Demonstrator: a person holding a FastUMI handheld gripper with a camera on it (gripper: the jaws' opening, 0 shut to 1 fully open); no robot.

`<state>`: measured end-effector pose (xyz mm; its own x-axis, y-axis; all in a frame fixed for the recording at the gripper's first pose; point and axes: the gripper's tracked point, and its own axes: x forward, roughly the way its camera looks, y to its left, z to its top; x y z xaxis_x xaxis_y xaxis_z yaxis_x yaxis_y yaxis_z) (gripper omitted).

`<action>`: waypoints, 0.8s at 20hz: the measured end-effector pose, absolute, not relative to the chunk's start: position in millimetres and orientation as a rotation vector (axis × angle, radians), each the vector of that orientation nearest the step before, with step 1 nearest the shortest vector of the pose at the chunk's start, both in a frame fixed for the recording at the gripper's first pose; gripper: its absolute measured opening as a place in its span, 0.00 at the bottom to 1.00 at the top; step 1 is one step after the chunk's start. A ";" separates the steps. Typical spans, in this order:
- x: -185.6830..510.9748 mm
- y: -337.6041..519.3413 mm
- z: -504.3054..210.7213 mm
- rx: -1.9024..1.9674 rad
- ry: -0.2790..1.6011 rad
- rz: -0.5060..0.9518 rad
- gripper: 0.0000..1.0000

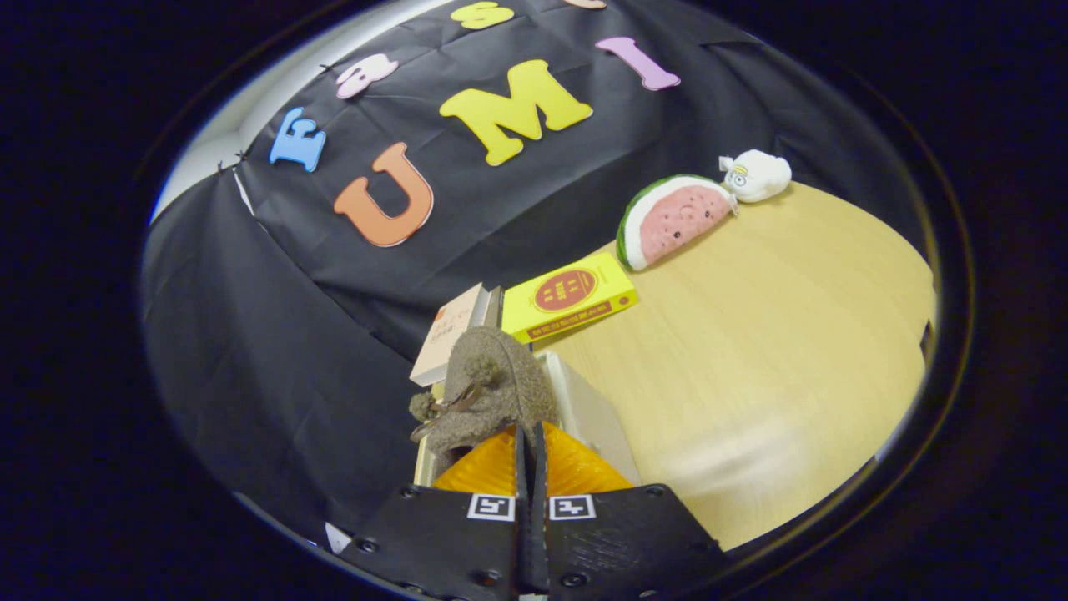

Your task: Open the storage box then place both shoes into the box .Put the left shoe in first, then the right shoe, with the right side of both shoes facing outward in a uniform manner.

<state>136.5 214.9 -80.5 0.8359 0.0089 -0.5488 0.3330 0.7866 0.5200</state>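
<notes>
Black cloth backs a pale wooden worktop (776, 334). I see my hand-held gripper (529, 446) with its fingers pressed nearly together, pinching the edge of a fuzzy brown shoe (492, 392) just ahead of them. The shoe hangs over a white storage box (588, 409) at the worktop's left edge. Beyond lie a beige book (450, 338) and a yellow box (569, 296); farther right, a watermelon plush (672, 219) touches a white plush toy (757, 175).
</notes>
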 end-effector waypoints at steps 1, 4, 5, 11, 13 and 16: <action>136.9 216.4 -86.6 0.658 0.569 -0.188 0.00; 135.6 218.1 -94.7 0.659 0.582 -0.190 0.01; 134.6 220.7 -93.9 0.645 0.581 -0.171 0.04; 129.1 220.6 -48.0 0.534 0.426 -0.126 0.49; 123.5 215.3 -28.4 0.480 0.349 -0.114 0.67; 112.0 205.5 -3.1 0.385 0.241 -0.119 0.80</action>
